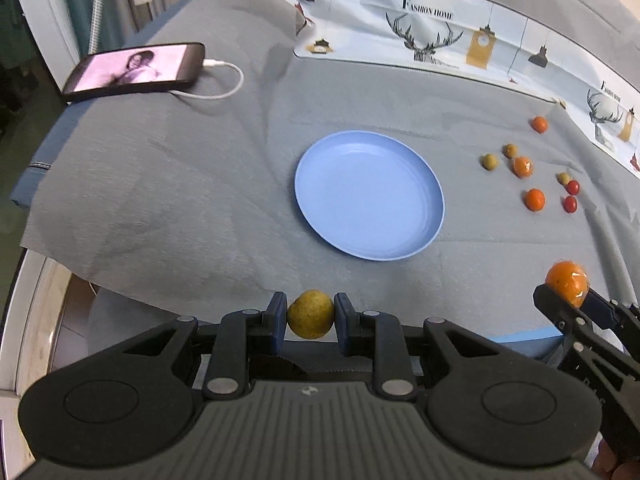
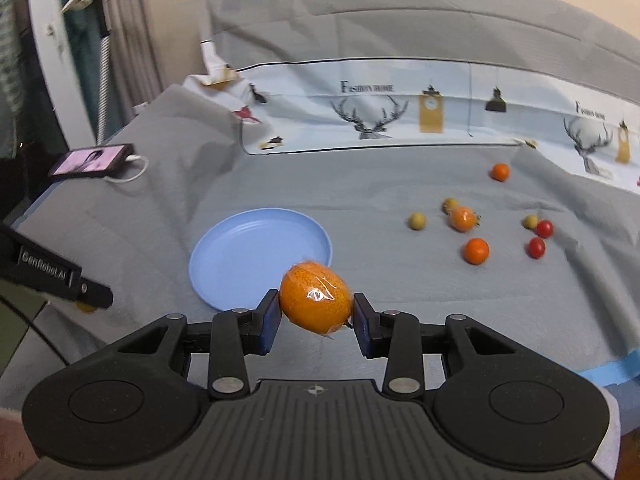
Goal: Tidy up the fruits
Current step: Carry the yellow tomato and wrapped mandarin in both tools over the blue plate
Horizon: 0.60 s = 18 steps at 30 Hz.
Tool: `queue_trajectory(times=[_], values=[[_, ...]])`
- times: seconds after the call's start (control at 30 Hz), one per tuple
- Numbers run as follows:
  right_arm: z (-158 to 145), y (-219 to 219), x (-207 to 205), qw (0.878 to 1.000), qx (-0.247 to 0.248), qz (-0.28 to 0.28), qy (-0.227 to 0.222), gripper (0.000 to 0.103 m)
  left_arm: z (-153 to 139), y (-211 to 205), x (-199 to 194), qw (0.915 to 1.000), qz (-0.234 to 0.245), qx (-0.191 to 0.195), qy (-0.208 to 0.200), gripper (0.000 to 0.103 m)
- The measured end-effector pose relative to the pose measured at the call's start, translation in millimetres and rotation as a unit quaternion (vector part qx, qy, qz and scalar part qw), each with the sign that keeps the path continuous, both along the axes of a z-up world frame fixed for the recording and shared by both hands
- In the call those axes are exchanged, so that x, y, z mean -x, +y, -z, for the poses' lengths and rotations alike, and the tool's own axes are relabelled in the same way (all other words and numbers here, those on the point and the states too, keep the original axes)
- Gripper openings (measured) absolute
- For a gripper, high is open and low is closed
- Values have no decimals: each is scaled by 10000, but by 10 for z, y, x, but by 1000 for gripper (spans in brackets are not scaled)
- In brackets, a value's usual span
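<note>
The left gripper (image 1: 311, 316) is clamped on a yellow-green fruit (image 1: 311, 314), its blue pads pressed to both sides, low at 6 o'clock in the left view. The right gripper (image 2: 316, 312) is clamped on a wrapped orange (image 2: 315, 304) (clear film shines on its skin); from the left camera the same orange (image 1: 567, 283) shows at 4 o'clock, well apart from the yellow-green fruit.

The blue plate (image 1: 320, 200) lies flat on the grey cloth (image 1: 180, 180) near the middle of the left view, with nothing on it. Bare cloth rings it on every side: a wide stretch toward 9 and 10 o'clock, and a narrower strip between its near rim and the left gripper. In the right view the plate (image 2: 224, 248) sits at 9 o'clock from the held orange, whose top overlaps the plate's near rim in the picture.

The loose fruits cluster at 2 to 3 o'clock of the plate, apart from it: an orange (image 1: 535, 199) nearest, a wrapped one (image 1: 523, 166) beyond, two greenish ones (image 1: 490, 161), two red tomatoes (image 1: 570, 204), and a lone orange (image 1: 539, 124) farthest back by the printed sheet (image 1: 440, 32).

A phone (image 1: 134, 70) with a white cable (image 1: 228, 80) rests at 10 o'clock near the cloth's left edge. The cloth's near edge hangs over at 7 o'clock, and blue tape (image 2: 608, 372) marks the near right edge.
</note>
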State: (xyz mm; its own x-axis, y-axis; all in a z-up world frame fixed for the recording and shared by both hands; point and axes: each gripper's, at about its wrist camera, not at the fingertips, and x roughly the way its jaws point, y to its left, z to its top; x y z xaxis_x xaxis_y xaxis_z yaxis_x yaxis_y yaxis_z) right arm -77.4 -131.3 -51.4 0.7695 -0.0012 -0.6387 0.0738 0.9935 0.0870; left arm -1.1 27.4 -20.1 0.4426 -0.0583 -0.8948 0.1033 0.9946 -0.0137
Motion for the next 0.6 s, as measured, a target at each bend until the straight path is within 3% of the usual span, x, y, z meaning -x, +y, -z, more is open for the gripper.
queue_trajectory(times=[0.6], values=[[-51,172,-34,9993,348,-118,81,40,-33,155,6,9995,-71,287,-139,28]])
